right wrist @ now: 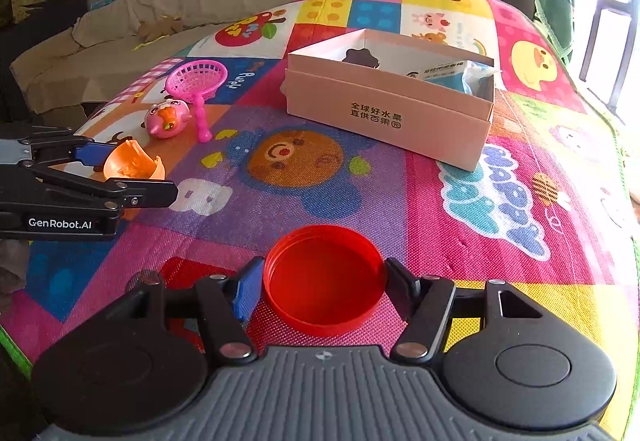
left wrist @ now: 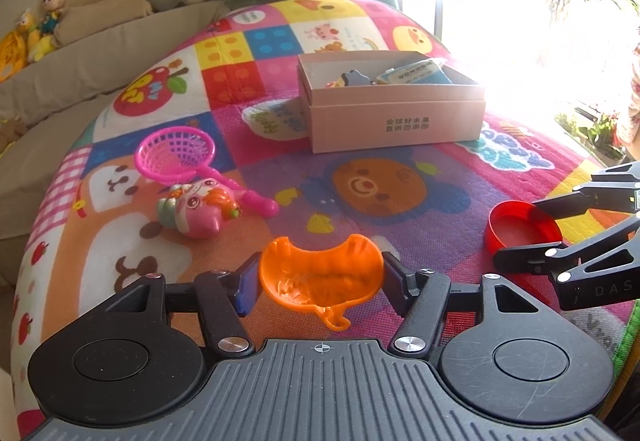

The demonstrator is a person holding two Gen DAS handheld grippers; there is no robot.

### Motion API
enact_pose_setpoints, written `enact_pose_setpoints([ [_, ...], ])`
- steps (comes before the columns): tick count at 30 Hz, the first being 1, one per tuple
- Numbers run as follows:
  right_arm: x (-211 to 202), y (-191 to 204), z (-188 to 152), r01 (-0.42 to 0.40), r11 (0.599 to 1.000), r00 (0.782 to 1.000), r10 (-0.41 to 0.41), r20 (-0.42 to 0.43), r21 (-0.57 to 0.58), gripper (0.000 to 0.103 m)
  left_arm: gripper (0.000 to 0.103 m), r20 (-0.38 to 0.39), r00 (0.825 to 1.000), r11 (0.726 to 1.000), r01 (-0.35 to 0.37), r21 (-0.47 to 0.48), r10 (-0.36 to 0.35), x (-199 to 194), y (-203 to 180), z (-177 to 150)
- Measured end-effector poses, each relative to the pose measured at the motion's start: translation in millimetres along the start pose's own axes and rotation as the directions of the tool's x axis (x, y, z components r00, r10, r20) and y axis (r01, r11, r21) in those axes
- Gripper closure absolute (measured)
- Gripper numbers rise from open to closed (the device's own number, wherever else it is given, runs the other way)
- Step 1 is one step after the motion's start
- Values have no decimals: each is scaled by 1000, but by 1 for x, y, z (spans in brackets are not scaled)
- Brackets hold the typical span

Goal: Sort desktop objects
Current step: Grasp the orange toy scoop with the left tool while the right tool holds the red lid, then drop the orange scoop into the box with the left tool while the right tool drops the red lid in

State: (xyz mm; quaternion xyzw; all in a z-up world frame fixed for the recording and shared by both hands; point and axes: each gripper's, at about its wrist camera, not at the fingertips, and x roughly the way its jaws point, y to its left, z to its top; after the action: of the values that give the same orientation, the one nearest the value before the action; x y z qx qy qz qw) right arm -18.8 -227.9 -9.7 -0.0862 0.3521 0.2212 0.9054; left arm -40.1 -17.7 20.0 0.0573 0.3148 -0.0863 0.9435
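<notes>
1. Desktop objects lie scattered on the patchwork play mat [right wrist: 500, 281]: a pink toy net [left wrist: 176, 153] and a pink toy fish [left wrist: 198, 211] touching each other on the left, and an open pink cardboard box [left wrist: 394, 121] farther back, which already holds a blue packet [left wrist: 416, 75] and a dark flower-shaped piece [left wrist: 354, 77].
2. We hold the left gripper [left wrist: 322, 281] low over the near edge of the mat, pointing forward towards the box; its two fingers press against both sides of an orange shell-shaped mould [left wrist: 320, 281], hollow side up.
3. From the right wrist view, the left gripper [right wrist: 132, 171] comes in level from the left, the orange mould [right wrist: 134, 165] clamped between its tips.
4. We keep the right gripper [right wrist: 324, 285] low and level as well, its fingers closed on the rim of a red lid [right wrist: 324, 277] that faces open side up.
5. In the left wrist view, the right gripper [left wrist: 524, 229] reaches in from the right edge, with the red lid [left wrist: 520, 231] between its fingers.
</notes>
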Motion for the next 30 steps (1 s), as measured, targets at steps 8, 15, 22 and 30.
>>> enact_pose_setpoints([
  [8, -47, -29, 42, 50, 999, 981, -49, 189, 0, 39, 37, 170, 983, 997, 55, 62, -65, -17, 1, 69],
  [15, -55, -73, 146, 101, 992, 932, -119, 342, 71, 39, 37, 361, 931, 980, -28, 197, -46, 30, -23, 165],
  [22, 24, -98, 187, 65, 991, 948, -98, 301, 117, 36, 25, 274, 954, 992, 121, 24, -122, 128, 10, 236],
  [30, 45, -94, 150, 82, 991, 973, -103, 207, 110, 30, 12, 229, 973, 999, -39, 6, 36, 107, 48, 191],
])
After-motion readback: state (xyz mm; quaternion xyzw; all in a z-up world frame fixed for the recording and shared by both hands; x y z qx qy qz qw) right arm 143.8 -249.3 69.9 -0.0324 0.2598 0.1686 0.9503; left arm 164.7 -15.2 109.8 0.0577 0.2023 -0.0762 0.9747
